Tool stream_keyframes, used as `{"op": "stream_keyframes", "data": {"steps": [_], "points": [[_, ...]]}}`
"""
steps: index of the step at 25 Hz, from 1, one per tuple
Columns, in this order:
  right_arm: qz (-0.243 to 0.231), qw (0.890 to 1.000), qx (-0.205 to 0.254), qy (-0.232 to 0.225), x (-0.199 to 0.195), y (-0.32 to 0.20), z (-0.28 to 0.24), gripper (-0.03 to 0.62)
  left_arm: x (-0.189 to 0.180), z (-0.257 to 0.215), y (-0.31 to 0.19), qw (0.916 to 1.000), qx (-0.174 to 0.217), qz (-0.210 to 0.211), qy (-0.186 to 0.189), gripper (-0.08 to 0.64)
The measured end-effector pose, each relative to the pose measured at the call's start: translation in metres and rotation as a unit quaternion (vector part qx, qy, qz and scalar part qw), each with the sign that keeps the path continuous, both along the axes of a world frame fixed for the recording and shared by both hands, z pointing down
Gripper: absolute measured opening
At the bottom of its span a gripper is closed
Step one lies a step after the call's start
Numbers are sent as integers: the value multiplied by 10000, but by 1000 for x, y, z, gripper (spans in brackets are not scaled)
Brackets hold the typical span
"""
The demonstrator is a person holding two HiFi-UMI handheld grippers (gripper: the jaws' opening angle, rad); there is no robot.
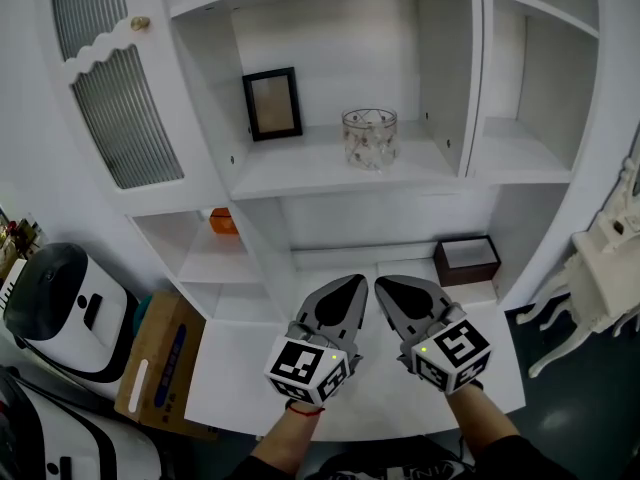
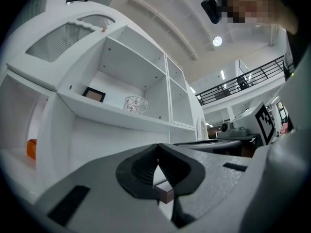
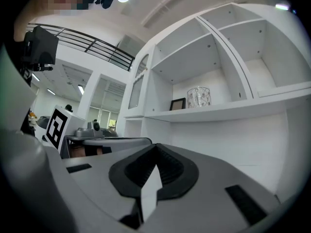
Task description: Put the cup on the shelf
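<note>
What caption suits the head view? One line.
Glass cup on the shelf beside a picture frame; left gripper and right gripper, both shut and empty, below.

cup [image 1: 370,138] on mid shelf [image 1: 300,175], rt of pic frame [image 1: 272,103] (box [image 1: 468,259] lower rt).

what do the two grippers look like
Both are alike: the left gripper and right gripper have matte grey, leaf-shaped jaws tapering to a point, lined with black ribbed pads. Each carries a white cube with black square markers and a small green light. A red band circles the left wrist.
</note>
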State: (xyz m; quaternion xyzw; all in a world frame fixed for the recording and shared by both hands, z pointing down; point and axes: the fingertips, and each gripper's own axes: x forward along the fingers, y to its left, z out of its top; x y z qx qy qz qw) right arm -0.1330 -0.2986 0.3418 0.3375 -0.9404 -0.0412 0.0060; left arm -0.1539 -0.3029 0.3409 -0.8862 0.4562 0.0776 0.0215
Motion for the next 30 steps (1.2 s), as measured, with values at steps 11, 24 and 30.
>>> {"op": "stream_keyframes", "data": {"steps": [11,24,30], "points": [[15,9982,-598,7,-2,47,68,3,-6,69,44,9984,-425,-358,105,8],[-44,9947,-1013,166,1,97,117,3,-23,118,97,9944,-873,-587,74,8],[-90,9938,-1100,155,-2,120,130,3,-23,135,122,9928,-1042,-569,130,8]]}}
